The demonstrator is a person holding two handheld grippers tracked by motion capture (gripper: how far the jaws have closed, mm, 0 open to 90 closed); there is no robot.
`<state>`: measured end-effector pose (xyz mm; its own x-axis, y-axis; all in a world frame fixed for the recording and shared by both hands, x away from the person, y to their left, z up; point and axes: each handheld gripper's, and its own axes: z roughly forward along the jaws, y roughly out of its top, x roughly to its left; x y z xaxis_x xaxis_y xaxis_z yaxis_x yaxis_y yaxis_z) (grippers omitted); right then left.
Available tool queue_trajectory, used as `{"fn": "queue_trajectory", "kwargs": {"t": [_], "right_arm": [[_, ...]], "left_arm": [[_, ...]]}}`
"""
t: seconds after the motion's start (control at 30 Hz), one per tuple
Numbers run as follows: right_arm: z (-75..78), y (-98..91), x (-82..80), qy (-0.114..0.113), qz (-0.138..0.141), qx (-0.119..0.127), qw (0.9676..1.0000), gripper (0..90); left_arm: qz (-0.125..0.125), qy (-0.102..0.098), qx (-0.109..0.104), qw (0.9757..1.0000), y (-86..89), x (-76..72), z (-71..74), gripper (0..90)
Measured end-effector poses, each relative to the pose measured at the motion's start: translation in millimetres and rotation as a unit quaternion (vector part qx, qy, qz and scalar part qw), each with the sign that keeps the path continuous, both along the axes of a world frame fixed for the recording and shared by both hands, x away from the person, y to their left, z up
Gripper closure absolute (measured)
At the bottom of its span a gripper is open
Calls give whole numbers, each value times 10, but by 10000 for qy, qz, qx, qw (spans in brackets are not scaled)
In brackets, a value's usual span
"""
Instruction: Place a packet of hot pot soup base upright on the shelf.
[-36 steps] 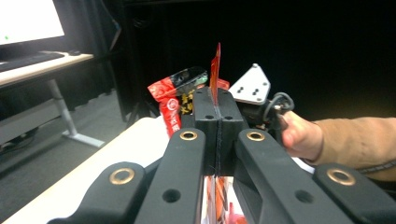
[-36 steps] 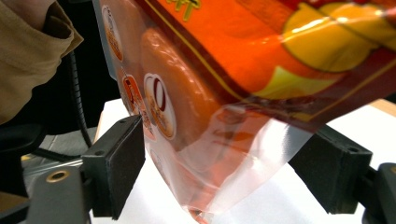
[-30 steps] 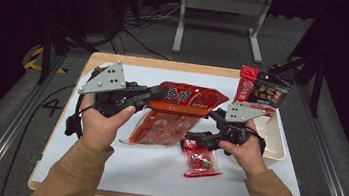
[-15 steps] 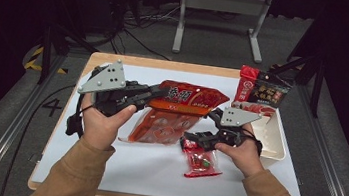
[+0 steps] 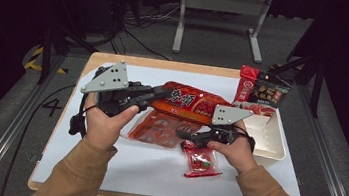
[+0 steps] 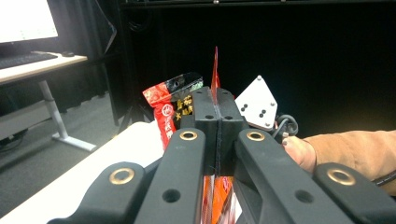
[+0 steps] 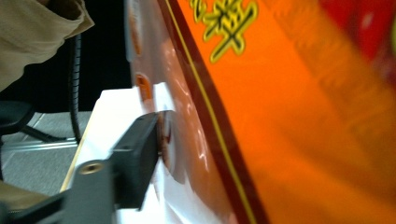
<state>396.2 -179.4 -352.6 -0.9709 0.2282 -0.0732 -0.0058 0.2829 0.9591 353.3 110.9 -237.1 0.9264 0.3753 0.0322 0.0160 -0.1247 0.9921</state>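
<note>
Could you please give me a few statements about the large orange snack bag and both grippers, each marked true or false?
1. The left gripper has its jaws shut on the large orange plastic snack bag. True.
2. The small red sachet lies inside the white plastic tray. False: it lies on the white sheet beside the tray.
3. The right gripper is at the bag's lower edge. True.
4. A blue bottle stands behind the tray. False: a red and black packet stands there.
</note>
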Motion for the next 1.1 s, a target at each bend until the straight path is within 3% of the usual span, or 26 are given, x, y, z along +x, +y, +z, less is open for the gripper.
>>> {"fn": "queue_trajectory", "kwargs": {"t": [0.13, 0.23, 0.47, 0.63, 0.73, 0.97, 1.1], "right_arm": [[39, -5, 1, 167, 159, 90, 9997, 571], [75, -13, -15, 211, 270, -1, 9994, 689], [174, -40, -59, 300, 303, -264, 9987, 705], [313, -121, -96, 353, 219, -581, 9974, 707], [386, -198, -110, 333, 51, -766, 9965, 707], [561, -509, -101, 404, -422, -908, 9942, 707], [708, -717, -103, 437, -741, -837, 9928, 707]], "left_arm": [[11, 27, -85, 10000, 26, 16, -26, 900], [56, 39, -99, 9999, 43, 24, -34, 900], [95, 95, -128, 9998, 73, 44, -50, 900], [94, 104, -127, 9998, 96, 66, -51, 885], [302, 51, -92, 9995, 124, 71, -67, 684], [731, 71, 77, 9973, 273, 83, -187, 486], [952, 184, 220, 9950, 362, 100, -301, 398]]}}
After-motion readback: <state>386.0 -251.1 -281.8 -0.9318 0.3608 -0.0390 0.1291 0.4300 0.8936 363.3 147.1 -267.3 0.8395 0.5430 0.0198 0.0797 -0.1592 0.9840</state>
